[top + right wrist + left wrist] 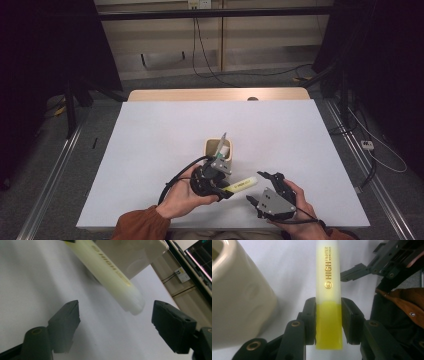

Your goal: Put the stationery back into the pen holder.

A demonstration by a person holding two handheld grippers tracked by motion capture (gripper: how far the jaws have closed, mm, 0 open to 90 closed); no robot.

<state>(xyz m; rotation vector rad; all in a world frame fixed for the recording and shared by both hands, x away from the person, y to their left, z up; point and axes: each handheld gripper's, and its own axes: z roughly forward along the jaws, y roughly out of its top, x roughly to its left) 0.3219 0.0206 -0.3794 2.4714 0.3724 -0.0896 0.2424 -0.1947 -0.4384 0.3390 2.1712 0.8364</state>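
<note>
Two grippers work over the white table (150, 150). The left gripper (226, 192) is clamped on a yellow highlighter (243, 184): in the left gripper view its pads press on both sides of the bright yellow lower section (329, 325), with the paler barrel (328, 270) extending beyond the jaws. In the high view the highlighter lies roughly level above the table, its free end pointing toward the right gripper (260, 189).

The right gripper's jaws stand apart and grip nothing. In the right gripper view the highlighter's pale end (135, 305) lies between the two jaws, beyond their tips, touching neither pad (65, 320).

A beige cup (218, 150) stands on the table just behind the left gripper, holding a grey pen (222, 141) that leans out of its rim. In the left gripper view the cup wall (237, 297) is just beside the left jaw. The left hand (185, 197) and right hand (300, 210) enter from the near edge of the table.
</note>
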